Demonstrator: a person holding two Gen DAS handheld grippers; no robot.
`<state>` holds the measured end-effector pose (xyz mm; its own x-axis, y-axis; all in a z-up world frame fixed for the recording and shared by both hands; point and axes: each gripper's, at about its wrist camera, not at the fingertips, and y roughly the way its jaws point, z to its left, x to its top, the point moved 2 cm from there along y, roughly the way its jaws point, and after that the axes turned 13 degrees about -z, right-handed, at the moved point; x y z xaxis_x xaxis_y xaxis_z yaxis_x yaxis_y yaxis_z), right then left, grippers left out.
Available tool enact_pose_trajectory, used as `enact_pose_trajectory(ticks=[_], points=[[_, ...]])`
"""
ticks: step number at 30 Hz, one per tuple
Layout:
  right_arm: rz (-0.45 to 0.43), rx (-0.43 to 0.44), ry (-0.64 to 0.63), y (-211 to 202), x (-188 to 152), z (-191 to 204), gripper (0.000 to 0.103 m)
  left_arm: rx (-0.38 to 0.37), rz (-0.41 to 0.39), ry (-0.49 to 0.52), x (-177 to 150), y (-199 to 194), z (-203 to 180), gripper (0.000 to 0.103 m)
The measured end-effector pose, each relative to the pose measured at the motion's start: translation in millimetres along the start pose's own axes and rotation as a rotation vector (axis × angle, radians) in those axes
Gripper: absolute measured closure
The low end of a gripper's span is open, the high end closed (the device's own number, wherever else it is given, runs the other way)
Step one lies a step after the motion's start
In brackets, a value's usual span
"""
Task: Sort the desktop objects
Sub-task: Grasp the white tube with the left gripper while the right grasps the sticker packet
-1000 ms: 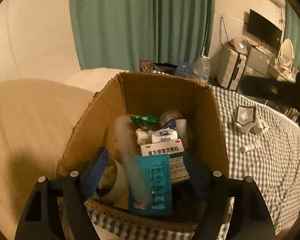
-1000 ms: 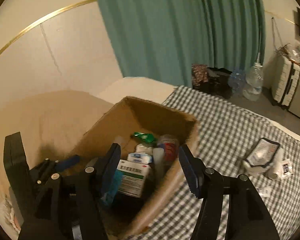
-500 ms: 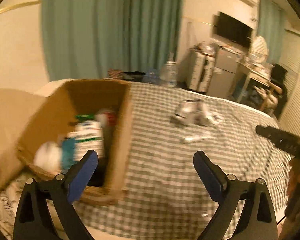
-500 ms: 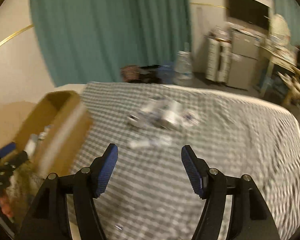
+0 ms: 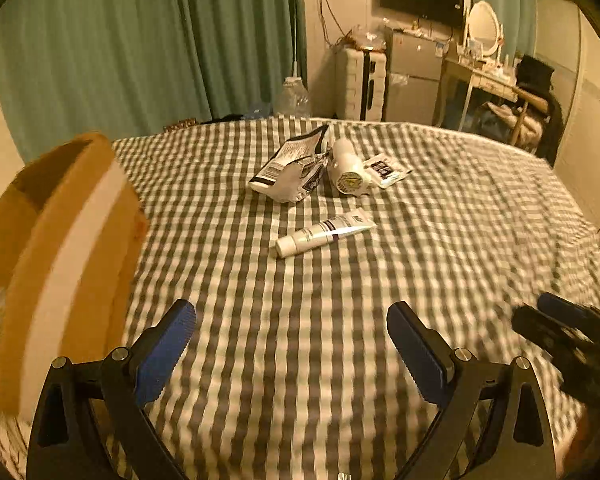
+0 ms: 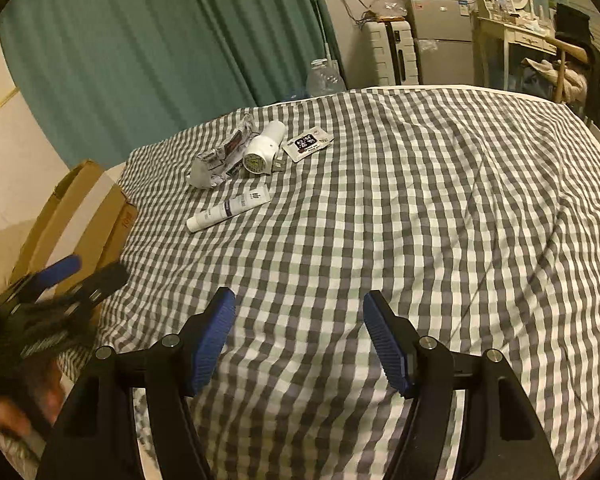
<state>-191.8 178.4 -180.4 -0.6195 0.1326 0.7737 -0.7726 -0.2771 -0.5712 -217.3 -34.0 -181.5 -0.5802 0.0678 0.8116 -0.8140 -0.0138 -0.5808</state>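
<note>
On the checked cloth [image 5: 300,320] lie a white tube [image 5: 324,233], a crumpled silver packet [image 5: 290,168], a white bottle on its side [image 5: 347,166] and a small flat sachet [image 5: 386,167]. The same items show in the right wrist view: tube [image 6: 228,209], packet [image 6: 220,158], bottle [image 6: 265,153], sachet [image 6: 307,143]. The cardboard box [image 5: 60,248] stands at the left, also seen in the right wrist view [image 6: 80,216]. My left gripper [image 5: 292,344] is open and empty. My right gripper [image 6: 299,332] is open and empty. Both are well short of the items.
Green curtains [image 5: 140,40] hang behind the table. A suitcase [image 5: 360,84], a fridge [image 5: 414,76] and a dressing table [image 5: 488,76] stand at the back right. A plastic bottle [image 5: 294,98] stands beyond the far edge.
Both grippers have swung right, away from above the box, and now face the loose items on the cloth. The left gripper has opened wide after leaving its item in the box.
</note>
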Motion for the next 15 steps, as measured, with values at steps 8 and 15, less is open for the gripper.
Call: enact_pose_trajectory(ticks=[8, 15], points=[[-0.030, -0.021, -0.060, 31.7, 17.9, -20.8, 0.036, -0.019, 0.010, 0.122, 1.8, 92.0, -14.0, 0.004], [-0.041, -0.025, -0.098, 98.2, 54.1, -20.3, 0.036, -0.121, 0.060, 0.150, -7.7, 134.3, -17.9, 0.027]])
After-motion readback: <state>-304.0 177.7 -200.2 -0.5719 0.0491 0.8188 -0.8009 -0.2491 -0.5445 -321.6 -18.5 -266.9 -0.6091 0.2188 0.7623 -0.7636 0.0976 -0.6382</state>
